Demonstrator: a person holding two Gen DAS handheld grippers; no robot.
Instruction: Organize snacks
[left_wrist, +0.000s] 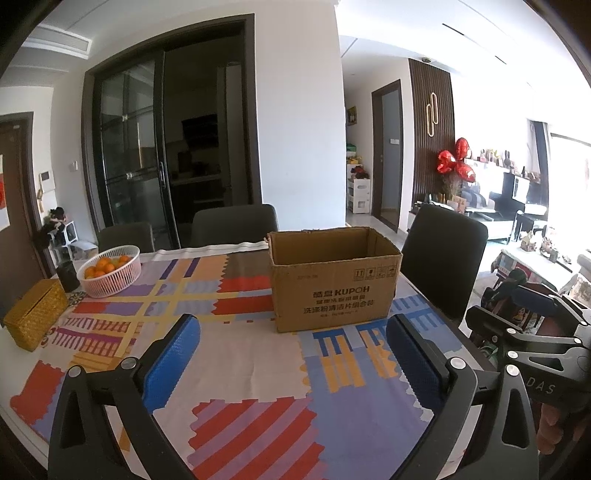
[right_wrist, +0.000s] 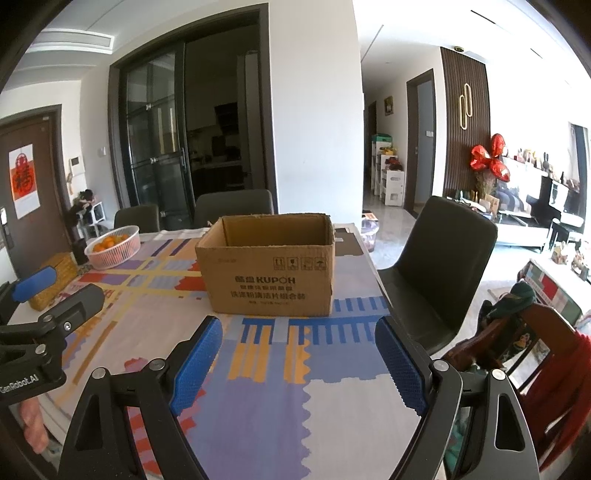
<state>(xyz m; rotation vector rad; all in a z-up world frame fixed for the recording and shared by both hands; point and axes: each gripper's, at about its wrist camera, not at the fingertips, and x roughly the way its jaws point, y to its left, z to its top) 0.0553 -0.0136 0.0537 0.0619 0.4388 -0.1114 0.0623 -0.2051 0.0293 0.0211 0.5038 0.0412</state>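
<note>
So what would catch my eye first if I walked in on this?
Probably the open cardboard box standing alone mid-table on the bright patchwork tablecloth, its flaps gone and nothing visible inside. At the table's far left corner sits a white basket of oranges beside a woven golden box. Up close, both blue-padded claws, left and right, gape open and empty.

walls (left_wrist: 303, 110): white | sliding glass door (left_wrist: 129, 155): dark frame, behind the chairs | chairs (right_wrist: 443, 266): dark, around the worktop (right_wrist: 258, 406) | slatted wall panel (right_wrist: 465, 122): dark brown | floor (right_wrist: 399, 221): pale, glossy | window (left_wrist: 569, 170): bright daylight, right side
</note>
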